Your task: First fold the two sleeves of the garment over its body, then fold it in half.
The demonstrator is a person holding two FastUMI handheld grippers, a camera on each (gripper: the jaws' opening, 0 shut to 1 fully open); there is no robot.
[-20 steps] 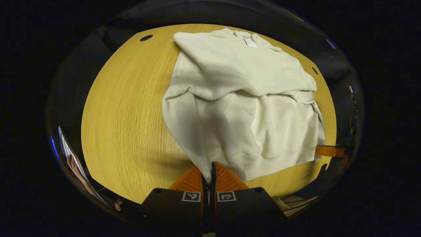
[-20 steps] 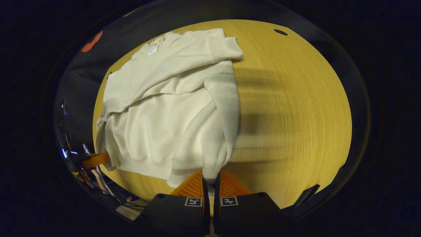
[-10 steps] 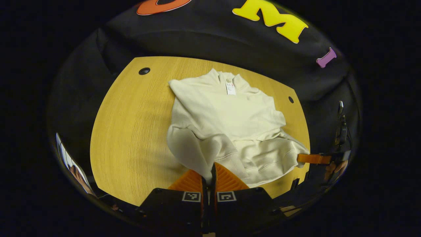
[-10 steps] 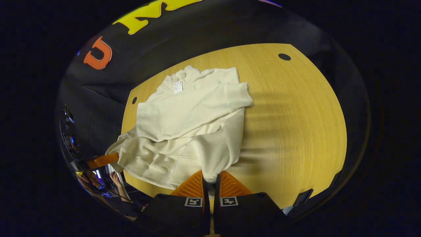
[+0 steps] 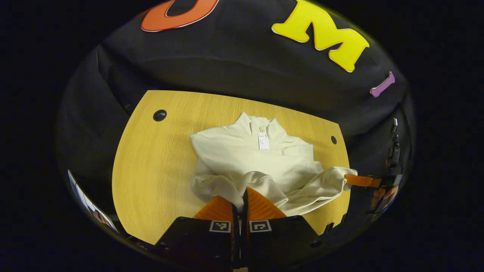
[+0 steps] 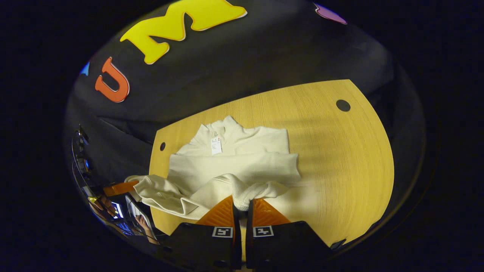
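A cream sweatshirt lies on the yellow wooden table, collar and tag at the far side, both sleeves folded across its body. My left gripper is shut on the left corner of the bottom hem, which is lifted off the table. My right gripper is shut on the other hem corner. The raised hem sags between them over the sweatshirt. The left gripper view has the right gripper at the far right with cloth in it. The right gripper view has the left gripper at the far left.
Bare table stretches to the right of the garment, with a cable hole near its far corner. Another hole sits at the far left. The black booth wall stands behind the table. A person's hand is at the lower left.
Both grippers have risen and moved toward the collar with the hem, so the lower half now bunches over the body. Both cameras have tilted up, bringing in more wall.
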